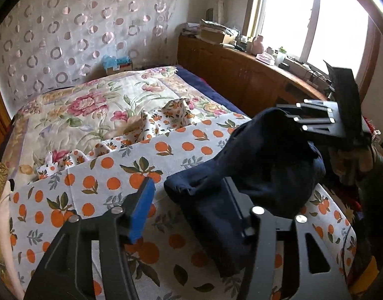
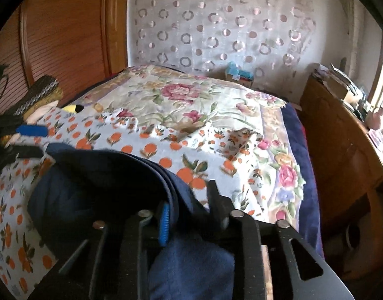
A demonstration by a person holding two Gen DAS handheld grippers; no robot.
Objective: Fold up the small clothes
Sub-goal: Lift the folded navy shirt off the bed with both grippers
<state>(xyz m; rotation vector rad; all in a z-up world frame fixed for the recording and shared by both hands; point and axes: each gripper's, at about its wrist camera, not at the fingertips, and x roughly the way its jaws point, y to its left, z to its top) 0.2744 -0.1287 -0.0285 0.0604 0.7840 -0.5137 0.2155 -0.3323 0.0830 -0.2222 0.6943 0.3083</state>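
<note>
A dark navy garment [image 1: 266, 162] lies bunched on the orange-print cloth [image 1: 103, 182] that covers the bed. In the left wrist view my left gripper [image 1: 188, 190] stands open. Its blue pad [image 1: 141, 210] is clear of the fabric, and the garment drapes over the black right finger. My right gripper [image 1: 291, 115] is at the garment's far upper edge. In the right wrist view the right gripper [image 2: 188, 200] is open, with a folded band of the navy garment [image 2: 91, 187] lying loosely between its jaws. The left gripper [image 2: 38, 141] shows at the far left edge of the garment.
A floral quilt [image 1: 91, 100] covers the far half of the bed. A cluttered wooden sideboard [image 1: 241, 75] runs under the window on the right. A small box with blue contents [image 1: 116, 65] sits by the patterned curtain. A gold-trimmed bag [image 2: 41, 92] lies at the bed's left edge.
</note>
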